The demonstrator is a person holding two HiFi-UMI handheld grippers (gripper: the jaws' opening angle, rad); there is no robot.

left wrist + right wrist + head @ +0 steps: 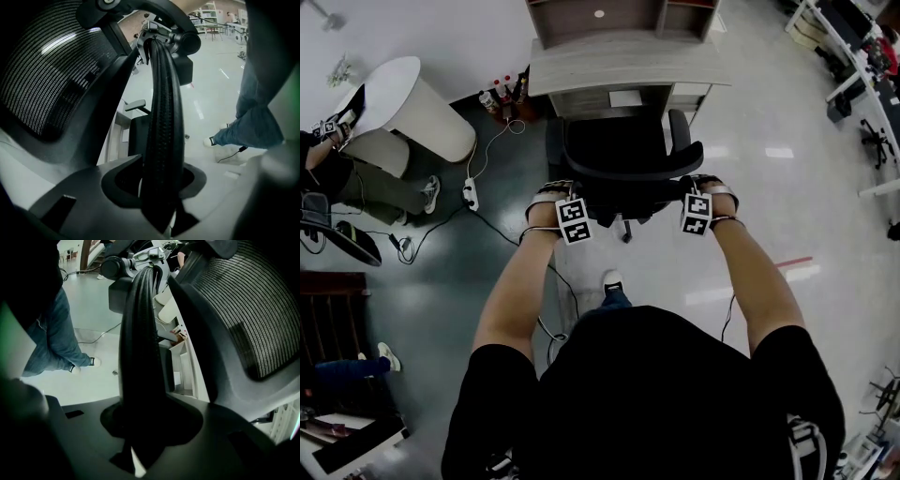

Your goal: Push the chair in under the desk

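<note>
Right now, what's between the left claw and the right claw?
The chair backrest spans the whole stretch, its rim clamped in the left claw and right claw at either end; the head view shows it.

chair (623,150): black, mesh back | desk (619,70): grey woodgrain | floor (769,234): pale grey

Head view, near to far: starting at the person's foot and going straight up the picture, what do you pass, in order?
White shoe → black chair → desk.
</note>
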